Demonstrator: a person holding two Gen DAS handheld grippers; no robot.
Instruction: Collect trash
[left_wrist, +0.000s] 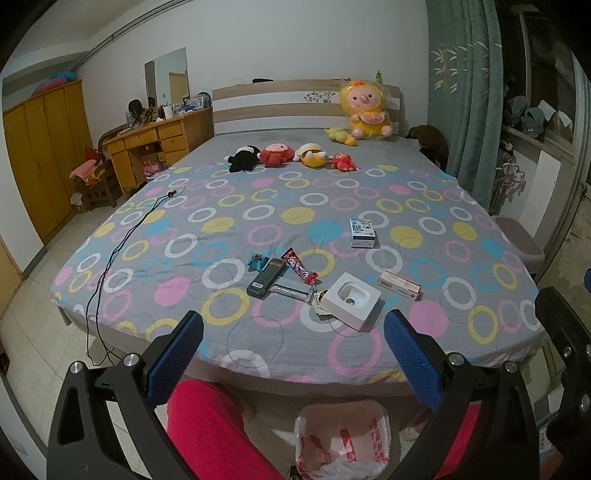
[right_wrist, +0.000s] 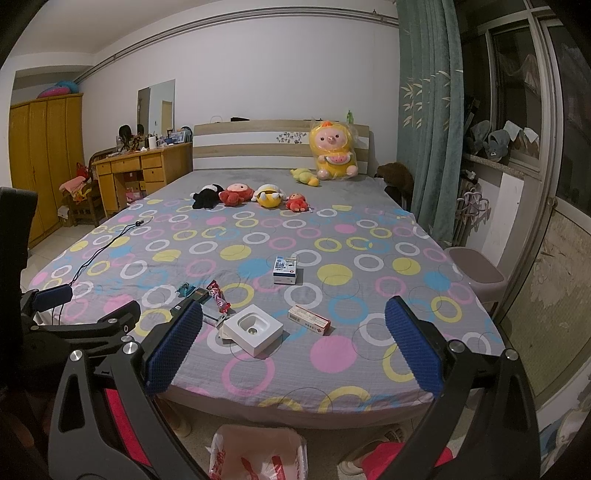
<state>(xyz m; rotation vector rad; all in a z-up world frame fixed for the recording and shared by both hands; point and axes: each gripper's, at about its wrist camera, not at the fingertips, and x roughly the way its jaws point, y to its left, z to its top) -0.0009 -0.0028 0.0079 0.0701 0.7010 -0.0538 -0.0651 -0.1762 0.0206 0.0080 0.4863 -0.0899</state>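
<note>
Trash lies on the near part of the bed (left_wrist: 258, 206): a white square tray box (left_wrist: 351, 300) (right_wrist: 253, 329), a dark green box (left_wrist: 266, 277), a red candy wrapper (left_wrist: 300, 266) (right_wrist: 218, 297), a teal wrapper (left_wrist: 256, 261), a red-and-white flat box (left_wrist: 399, 284) (right_wrist: 309, 319) and a blue-and-white carton (left_wrist: 362, 232) (right_wrist: 285, 270). A bin with a white plastic bag (left_wrist: 341, 439) (right_wrist: 256, 454) stands on the floor at the bed's foot. My left gripper (left_wrist: 293, 354) and right gripper (right_wrist: 293, 349) hover open above the bed's near edge, holding nothing.
Several plush toys (left_wrist: 291, 155) and a large yellow one (left_wrist: 365, 110) sit near the headboard. A black cable (left_wrist: 122, 251) trails off the bed's left side. A person's red-clad legs (left_wrist: 210, 432) are below. A pink stool (right_wrist: 476, 273) stands right; a desk (left_wrist: 159, 147) and wardrobe (left_wrist: 40, 155) stand left.
</note>
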